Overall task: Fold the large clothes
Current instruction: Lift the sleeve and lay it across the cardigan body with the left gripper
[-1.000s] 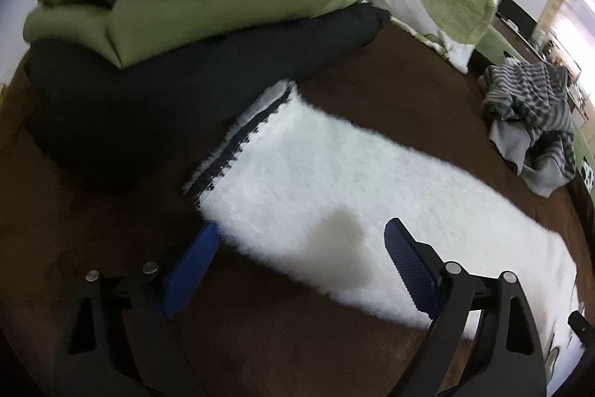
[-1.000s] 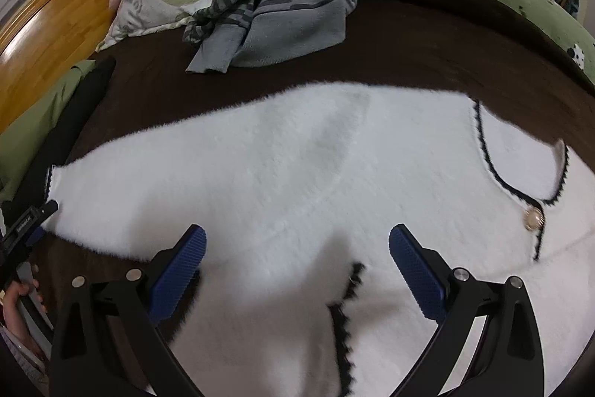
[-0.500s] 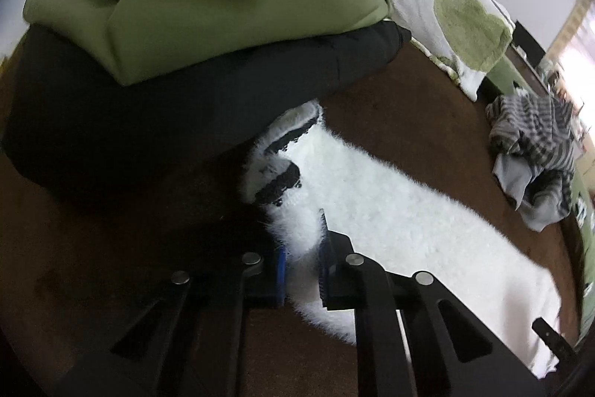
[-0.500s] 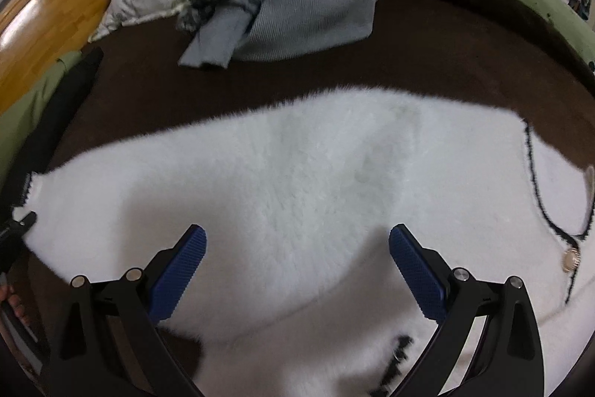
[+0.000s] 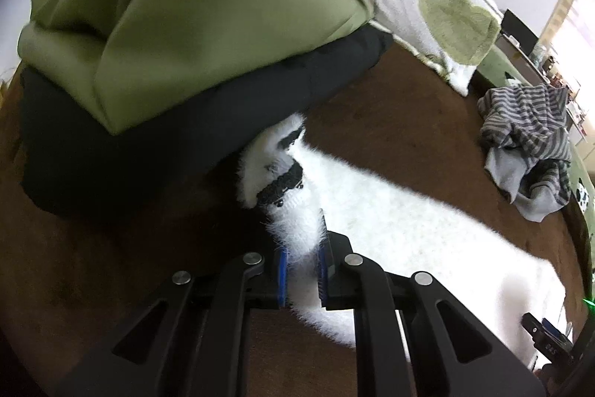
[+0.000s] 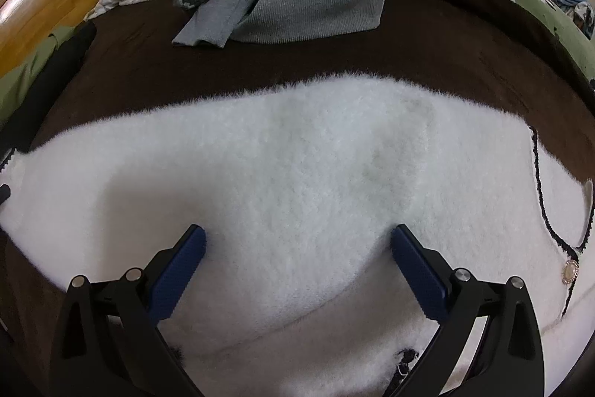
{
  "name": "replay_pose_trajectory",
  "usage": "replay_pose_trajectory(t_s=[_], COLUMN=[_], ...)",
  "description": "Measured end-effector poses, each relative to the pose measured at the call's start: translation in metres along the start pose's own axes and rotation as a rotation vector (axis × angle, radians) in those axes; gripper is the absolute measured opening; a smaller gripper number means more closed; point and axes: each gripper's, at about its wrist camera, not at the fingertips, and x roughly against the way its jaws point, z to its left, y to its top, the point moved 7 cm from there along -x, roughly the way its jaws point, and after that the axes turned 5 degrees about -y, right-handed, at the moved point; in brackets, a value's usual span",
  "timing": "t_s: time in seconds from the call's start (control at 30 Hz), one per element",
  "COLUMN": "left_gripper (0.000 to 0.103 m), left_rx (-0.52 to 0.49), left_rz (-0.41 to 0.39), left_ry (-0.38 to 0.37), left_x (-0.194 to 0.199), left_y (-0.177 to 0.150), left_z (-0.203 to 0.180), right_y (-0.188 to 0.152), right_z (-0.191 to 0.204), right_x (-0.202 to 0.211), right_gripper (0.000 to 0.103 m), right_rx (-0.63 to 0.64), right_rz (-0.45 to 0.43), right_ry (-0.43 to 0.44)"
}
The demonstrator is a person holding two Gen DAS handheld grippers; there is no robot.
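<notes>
Fleece bunches higher at the cuff than a second ago, when the left gripper (image 5: 302, 272) stood wide apart; it is now clamped on the white cardigan (image 6: 297, 173) sleeve end. Only the left view shows that cuff beside the green and black pile (image 5: 178, 36); only the right shows the button (image 6: 570, 272). Right gripper (image 6: 297, 248) fingers spread wide, pressing the cardigan on the brown bed (image 6: 446, 36).

No readable text, labels, brands or numbers in either view. Small pale marks on a dark device (image 5: 549, 345) at the lower right edge of the left wrist view, too small and blurred to read.
</notes>
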Motion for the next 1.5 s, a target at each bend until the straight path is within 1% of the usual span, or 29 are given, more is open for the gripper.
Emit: replay_pose_trajectory(t_s=[0.13,0.3,0.4,0.5,0.53,0.6,0.63,0.7,0.8,0.9,0.97,1.0,1.1,1.17,1.27,1.3,1.4,1.5], left_gripper=[0.014,0.014,0.014,0.014,0.014,0.014,0.014,0.014,0.014,0.013,0.013,0.013,0.013,0.013,0.013,0.013,0.013,0.013], left_rx=[-0.039,-0.082,-0.126,-0.185,-0.202,-0.220,-0.230,-0.259,-0.316,-0.351,-0.391,-0.404,-0.466,-0.490,-0.542,-0.564,-0.634,-0.664], left_rz=[-0.025,-0.059,-0.080,-0.099,-0.105,-0.108,-0.105,-0.103,-0.092,-0.064,-0.054,-0.051,-0.035,-0.019,0.010,0.031,0.079,0.144], left_ry=[-0.041,-0.136,-0.193,-0.255,-0.287,-0.340,-0.378,-0.423,-0.506,-0.585,-0.637,-0.657,-0.738,-0.782,-0.825,-0.838,-0.825,-0.822], left_x=[0.019,0.052,0.077,0.104,0.115,0.132,0.142,0.156,0.180,0.197,0.212,0.217,0.239,0.248,0.254,0.252,0.243,0.225], left_y=[0.013,0.033,0.042,0.049,0.050,0.048,0.046,0.039,0.022,0.002,-0.014,-0.021,-0.051,-0.070,-0.102,-0.118,-0.158,-0.202], left_z=[-0.020,-0.060,-0.093,-0.133,-0.150,-0.173,-0.190,-0.218,-0.268,-0.308,-0.342,-0.352,-0.398,-0.422,-0.454,-0.465,-0.481,-0.485], right_y=[0.008,0.015,0.014,0.009,0.006,-0.001,-0.006,-0.015,-0.035,-0.061,-0.075,-0.085,-0.112,-0.125,-0.146,-0.149,-0.165,-0.177], right_z=[-0.006,-0.026,-0.044,-0.064,-0.074,-0.091,-0.102,-0.121,-0.154,-0.193,-0.214,-0.230,-0.264,-0.282,-0.311,-0.317,-0.339,-0.358], right_x=[0.020,0.049,0.067,0.082,0.088,0.098,0.104,0.114,0.127,0.142,0.149,0.154,0.164,0.169,0.178,0.180,0.187,0.191], right_gripper=[0.097,0.097,0.097,0.097,0.097,0.097,0.097,0.097,0.097,0.097,0.097,0.097,0.097,0.097,0.097,0.097,0.097,0.097], right_rx=[-0.016,-0.049,-0.076,-0.103,-0.114,-0.137,-0.153,-0.180,-0.217,-0.262,-0.290,-0.314,-0.367,-0.392,-0.432,-0.435,-0.451,-0.469], right_rz=[-0.029,-0.054,-0.064,-0.071,-0.073,-0.078,-0.080,-0.083,-0.080,-0.073,-0.070,-0.068,-0.061,-0.055,-0.051,-0.051,-0.051,-0.056], right_ry=[-0.002,-0.007,-0.019,-0.029,-0.034,-0.036,-0.039,-0.051,-0.075,-0.108,-0.125,-0.137,-0.167,-0.184,-0.209,-0.215,-0.236,-0.252])
